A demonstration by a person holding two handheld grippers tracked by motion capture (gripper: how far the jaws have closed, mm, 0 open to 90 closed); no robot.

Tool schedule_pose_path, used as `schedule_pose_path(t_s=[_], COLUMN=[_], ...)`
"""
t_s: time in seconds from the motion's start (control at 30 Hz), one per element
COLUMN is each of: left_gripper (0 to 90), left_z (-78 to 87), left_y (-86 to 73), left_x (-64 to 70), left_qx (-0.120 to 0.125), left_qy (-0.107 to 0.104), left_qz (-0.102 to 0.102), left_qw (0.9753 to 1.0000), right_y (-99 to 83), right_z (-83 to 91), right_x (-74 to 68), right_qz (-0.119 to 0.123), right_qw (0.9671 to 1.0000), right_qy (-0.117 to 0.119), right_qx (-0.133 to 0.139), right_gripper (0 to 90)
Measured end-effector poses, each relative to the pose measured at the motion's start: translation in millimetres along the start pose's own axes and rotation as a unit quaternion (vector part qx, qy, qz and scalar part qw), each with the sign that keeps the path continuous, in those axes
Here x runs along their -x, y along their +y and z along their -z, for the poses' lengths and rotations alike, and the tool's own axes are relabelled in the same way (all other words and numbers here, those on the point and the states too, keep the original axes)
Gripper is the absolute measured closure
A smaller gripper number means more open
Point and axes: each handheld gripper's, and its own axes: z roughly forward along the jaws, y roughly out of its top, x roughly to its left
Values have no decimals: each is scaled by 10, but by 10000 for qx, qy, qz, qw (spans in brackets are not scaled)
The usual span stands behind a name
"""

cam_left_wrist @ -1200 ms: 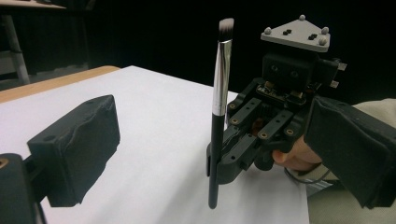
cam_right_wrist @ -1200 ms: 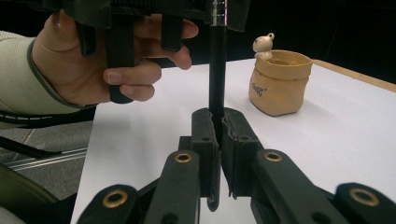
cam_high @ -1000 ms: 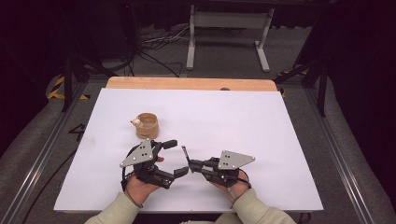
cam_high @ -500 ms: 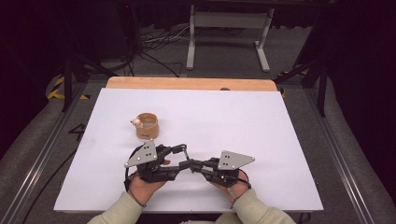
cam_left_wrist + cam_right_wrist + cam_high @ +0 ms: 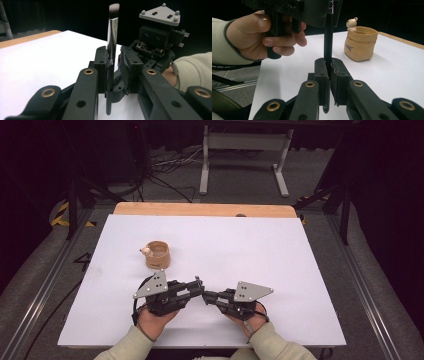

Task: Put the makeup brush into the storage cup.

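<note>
Dark room w/ cables and a metal stand on the floor behind; white desk (image 5: 310,270) w/ a wooden strip along its far edge. Near the person's side, both grippers meet tip to tip. A makeup brush (image 5: 112,37) stands upright between them: black handle, silver ferrule, bristles at top.

Left gripper (image 5: 199,287): jaws narrow, and in the left gripper view the handle sits against one of them w/ a small gap to the other, so can't tell if it's truly clamped. Right gripper (image 5: 206,296): jaws close around the lower handle in the right gripper view, holding it.

The small tan pot (image 5: 157,254), w/ a little figure on its rim, sits on the desk beyond the left gripper, apart from both grippers and empty as far as can be seen.

Progress, as a guess: brush is off the desk and mid hand-over between grippers, approx. the midpoint. Left to do: one gripper lets go, the other carries the brush to the pot and drops it in, probably handle down.
</note>
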Motion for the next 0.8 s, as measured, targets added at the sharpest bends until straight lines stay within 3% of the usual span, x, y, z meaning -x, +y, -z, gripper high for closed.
schedule_pose_path(t_s=[0.17,0.57,0.77,0.8], left_gripper=[819,826,825,825], left_z=[15,22,54,54], left_y=[-1,10,37,37], left_x=[-3,8,11,11], left_qx=[-21,-8,41,41], left_qy=[20,28,64,64], left_qz=[60,7,-19,-19], left_qw=[10000,10000,10000,10000], right_y=[0,9,57,57], right_z=[-2,6,7,7], right_x=[-6,-16,-26,-26], right_qz=[26,66,110,110], right_qw=[10000,10000,9999,9999], right_qy=[4,-2,74,74], right_qx=[-8,13,103,103], right_gripper=[840,828,440,440])
